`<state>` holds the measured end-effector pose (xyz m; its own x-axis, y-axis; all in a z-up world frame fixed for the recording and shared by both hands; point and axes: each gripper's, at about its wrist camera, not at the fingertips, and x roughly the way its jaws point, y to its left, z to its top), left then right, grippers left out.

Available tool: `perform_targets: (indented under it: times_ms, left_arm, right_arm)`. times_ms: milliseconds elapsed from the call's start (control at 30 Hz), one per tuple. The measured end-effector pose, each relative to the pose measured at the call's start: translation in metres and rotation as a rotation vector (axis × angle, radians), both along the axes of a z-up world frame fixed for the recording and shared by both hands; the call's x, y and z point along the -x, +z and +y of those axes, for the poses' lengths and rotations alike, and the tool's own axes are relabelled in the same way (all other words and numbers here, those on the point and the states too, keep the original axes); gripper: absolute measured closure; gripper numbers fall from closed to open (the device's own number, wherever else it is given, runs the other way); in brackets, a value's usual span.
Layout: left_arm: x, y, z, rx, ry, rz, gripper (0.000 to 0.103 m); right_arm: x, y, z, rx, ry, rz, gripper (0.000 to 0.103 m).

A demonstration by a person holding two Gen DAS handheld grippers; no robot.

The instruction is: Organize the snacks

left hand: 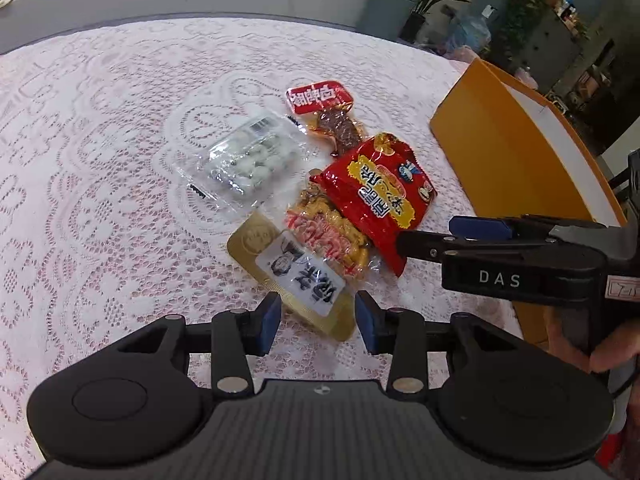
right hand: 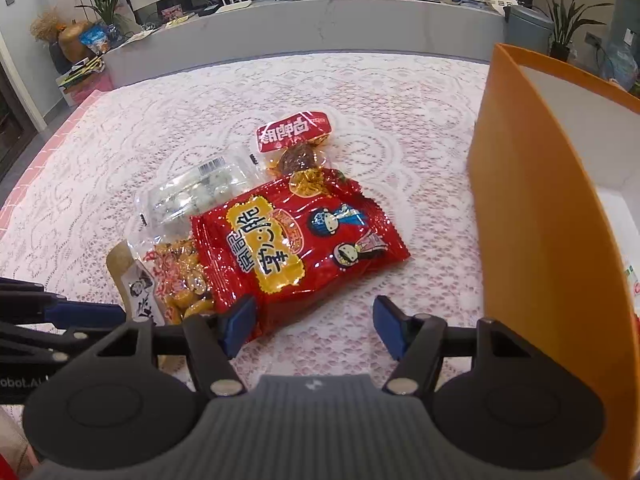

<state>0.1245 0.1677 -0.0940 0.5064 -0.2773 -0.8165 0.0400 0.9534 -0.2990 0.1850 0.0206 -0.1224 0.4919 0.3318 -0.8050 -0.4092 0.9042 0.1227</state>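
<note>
Several snack packets lie in a pile on the lace tablecloth [left hand: 100, 160]. A gold packet [left hand: 296, 276] lies nearest my left gripper [left hand: 316, 316], which is open with its blue pads on either side of the packet's near end. Behind it lie a clear bag of yellow snacks [left hand: 332, 236], a red bag [left hand: 376, 196], a clear packet of white candies [left hand: 252, 156] and a red-topped meat snack [left hand: 324, 108]. My right gripper [right hand: 312, 326] is open just in front of the red bag [right hand: 296, 240], with its left pad at the bag's near corner.
An orange box [right hand: 532, 216] with a white inside stands open to the right of the pile; it also shows in the left wrist view [left hand: 508, 148]. A grey counter [right hand: 304, 28] with clutter and potted plants runs behind the table.
</note>
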Motion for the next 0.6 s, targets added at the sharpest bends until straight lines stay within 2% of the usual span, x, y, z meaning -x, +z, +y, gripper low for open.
perform_targets:
  times_ms: [133, 267, 433, 533, 600]
  left_arm:
    - [0.002, 0.007, 0.008, -0.017, 0.047, -0.031, 0.045]
    - [0.004, 0.013, 0.011, -0.036, 0.073, -0.083, 0.036]
    - [-0.001, 0.009, -0.004, -0.102, 0.0, -0.123, 0.03]
    - [-0.004, 0.005, -0.01, -0.13, -0.05, -0.14, 0.026]
    - [-0.009, 0.002, -0.012, -0.137, -0.081, -0.15, 0.024]
  right_arm:
    - [0.002, 0.005, -0.005, -0.031, -0.01, -0.008, 0.032]
    - [0.002, 0.005, -0.004, -0.037, -0.009, 0.005, 0.032]
    - [0.0, 0.003, -0.003, -0.072, -0.011, 0.039, 0.031]
    - [-0.004, 0.003, -0.007, -0.126, -0.027, 0.056, 0.024]
    - [-0.008, 0.001, -0.009, -0.16, -0.044, 0.082, 0.024]
